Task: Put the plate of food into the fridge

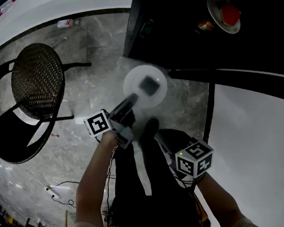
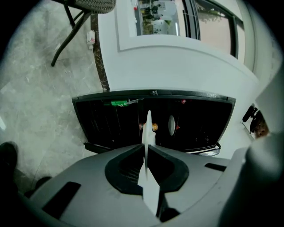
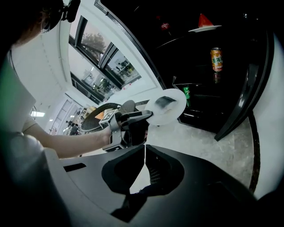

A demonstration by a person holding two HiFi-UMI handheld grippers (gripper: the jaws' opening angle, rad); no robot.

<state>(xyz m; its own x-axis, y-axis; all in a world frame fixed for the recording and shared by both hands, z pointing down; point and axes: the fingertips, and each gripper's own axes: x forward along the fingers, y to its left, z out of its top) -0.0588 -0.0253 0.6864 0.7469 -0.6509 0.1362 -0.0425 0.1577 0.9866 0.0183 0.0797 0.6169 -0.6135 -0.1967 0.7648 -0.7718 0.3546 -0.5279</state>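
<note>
My left gripper is shut on the rim of a white plate that carries a dark piece of food. It holds the plate level over the floor, just in front of the open fridge. In the left gripper view the plate shows edge-on between the closed jaws of the left gripper. In the right gripper view the same plate points toward the dark shelves. My right gripper hangs below the plate, and in its own view the right gripper is shut with nothing in it.
Inside the fridge a second plate with red food sits on a shelf, an orange can under it and a green can lower down. The fridge door stands open at my right. A woven chair is at my left.
</note>
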